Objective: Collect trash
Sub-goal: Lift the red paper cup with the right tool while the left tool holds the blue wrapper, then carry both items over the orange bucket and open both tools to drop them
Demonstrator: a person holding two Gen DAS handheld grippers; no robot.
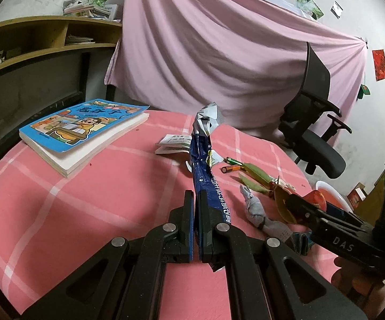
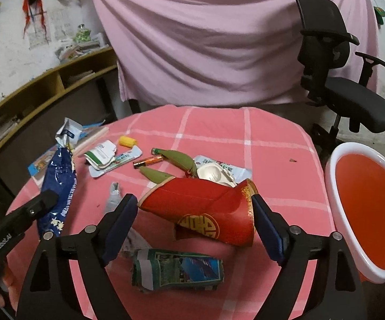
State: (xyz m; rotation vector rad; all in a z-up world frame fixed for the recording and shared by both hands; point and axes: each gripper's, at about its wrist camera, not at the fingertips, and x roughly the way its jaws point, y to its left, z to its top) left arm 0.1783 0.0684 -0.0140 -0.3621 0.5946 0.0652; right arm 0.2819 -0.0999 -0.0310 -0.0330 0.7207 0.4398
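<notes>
My left gripper (image 1: 196,197) is shut on a long blue snack wrapper (image 1: 201,157), which sticks up above the pink checked table (image 1: 85,208); the wrapper also shows in the right wrist view (image 2: 59,186). My right gripper (image 2: 193,202) is open, its jaws on either side of a crushed red paper cup (image 2: 205,208) lying on its side. A crumpled green-blue packet (image 2: 176,270) lies below the cup. Two batteries (image 2: 148,161), green leaf scraps (image 2: 177,157), white sachets (image 2: 104,157) and a grey wad (image 1: 253,209) litter the table.
A red basin with a white rim (image 2: 333,186) stands at the table's right edge. A blue children's book (image 1: 83,125) lies at the far left. A black office chair (image 2: 336,80) and a pink drape (image 2: 197,40) stand behind; wooden shelves (image 1: 32,40) are at left.
</notes>
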